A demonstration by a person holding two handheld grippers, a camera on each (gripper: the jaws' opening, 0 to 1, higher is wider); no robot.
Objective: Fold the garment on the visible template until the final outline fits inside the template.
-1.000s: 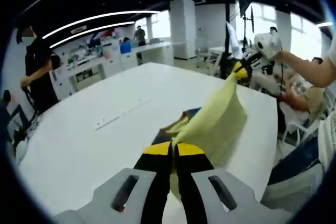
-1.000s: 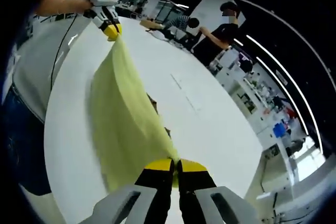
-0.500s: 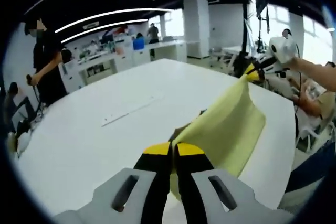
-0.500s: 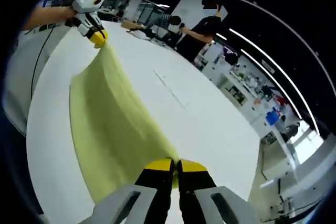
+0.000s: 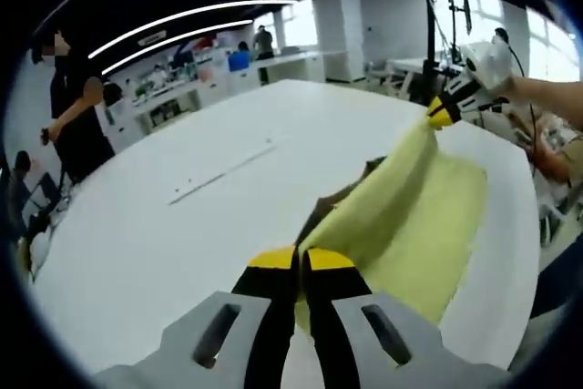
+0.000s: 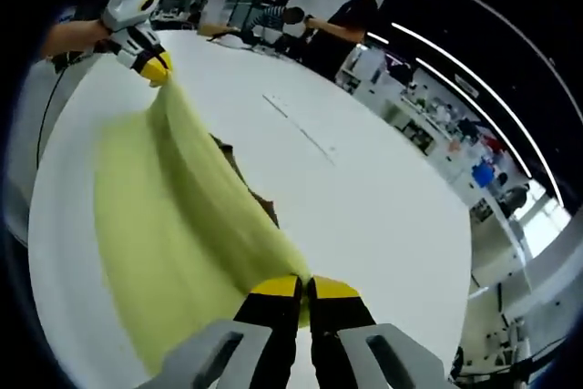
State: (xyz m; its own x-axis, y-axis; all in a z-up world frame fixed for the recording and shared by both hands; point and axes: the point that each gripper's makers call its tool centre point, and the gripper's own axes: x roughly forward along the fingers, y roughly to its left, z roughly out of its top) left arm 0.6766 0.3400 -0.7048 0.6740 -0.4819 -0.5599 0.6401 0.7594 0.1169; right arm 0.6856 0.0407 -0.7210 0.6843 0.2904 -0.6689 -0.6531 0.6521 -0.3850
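Observation:
A pale yellow garment [image 5: 401, 216] is stretched between my two grippers over a white table [image 5: 182, 225]. My left gripper [image 5: 301, 260] is shut on one edge of it, and the same gripper [image 6: 157, 72] appears far off in the right gripper view. My right gripper [image 6: 305, 287] is shut on the opposite edge of the yellow garment [image 6: 173, 216]; it also appears at the upper right [image 5: 441, 116] of the left gripper view. A dark patch [image 5: 342, 198] peeks out from under the cloth, and a dark patch [image 6: 239, 175] also shows in the right gripper view; I cannot tell whether it is the template.
A thin pale strip [image 5: 223, 173] lies on the table further in. A person in black [image 5: 68, 107] stands at the table's far side, also seen as a person [image 6: 342, 20] in the right gripper view. Desks and shelves line the room behind.
The garment has come down from hanging high to spreading low over the table, and both grippers have lowered with it. The cloth now lies flatter and wider.

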